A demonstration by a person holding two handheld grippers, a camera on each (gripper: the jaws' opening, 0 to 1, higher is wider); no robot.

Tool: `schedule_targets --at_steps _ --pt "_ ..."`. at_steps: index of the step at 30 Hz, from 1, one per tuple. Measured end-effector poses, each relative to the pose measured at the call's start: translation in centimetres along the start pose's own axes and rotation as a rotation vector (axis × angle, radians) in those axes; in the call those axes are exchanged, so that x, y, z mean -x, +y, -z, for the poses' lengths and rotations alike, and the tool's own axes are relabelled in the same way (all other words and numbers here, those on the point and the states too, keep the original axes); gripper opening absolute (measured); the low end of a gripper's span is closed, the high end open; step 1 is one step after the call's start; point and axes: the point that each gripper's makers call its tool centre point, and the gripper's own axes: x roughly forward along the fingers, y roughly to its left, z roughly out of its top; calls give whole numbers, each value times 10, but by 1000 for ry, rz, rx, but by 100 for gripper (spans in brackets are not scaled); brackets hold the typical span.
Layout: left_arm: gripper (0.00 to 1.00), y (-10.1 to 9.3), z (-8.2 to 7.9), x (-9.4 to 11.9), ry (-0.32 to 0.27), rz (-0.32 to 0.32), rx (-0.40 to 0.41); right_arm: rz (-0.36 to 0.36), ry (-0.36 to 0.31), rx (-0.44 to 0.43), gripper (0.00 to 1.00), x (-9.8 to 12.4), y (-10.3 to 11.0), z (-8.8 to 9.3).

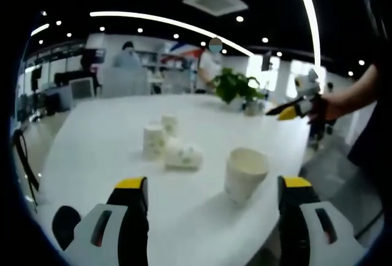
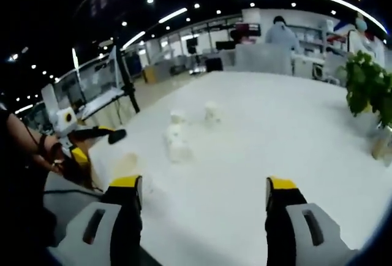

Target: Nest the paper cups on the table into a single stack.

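Your left gripper (image 1: pixel 212 201) is spread wide and holds nothing, hovering low over the near edge of the white table (image 1: pixel 110 131), with the upright cup (image 1: pixel 245 174) standing just ahead between its jaws, nearer the right jaw. Beyond it a tipped cup (image 1: pixel 184 155) lies on its side, touching or nearly touching a standing cup (image 1: pixel 153 140), and 1 more cup (image 1: pixel 169 123) stands behind them.

Start with the nearest cup: centre the jaws on its wall below the rim, close gently so the paper does not crush, and lift straight up before carrying it to the others.

Your right gripper (image 2: pixel 202 208) is also wide and empty, level over the table's other side and well apart from the cups; in the left gripper view it shows far right, held in your hand (image 1: pixel 327 108). Bring it in to steady the receiving cup.
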Motion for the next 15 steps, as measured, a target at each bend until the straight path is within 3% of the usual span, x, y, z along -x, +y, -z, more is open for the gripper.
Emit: schedule_targets --at_steps 10,15 --pt "86 7 -8 0 -18 2 36 34 16 78 100 -1 -2 3" --pt "85 8 -12 -4 -28 17 58 37 27 75 100 -2 -3 6"
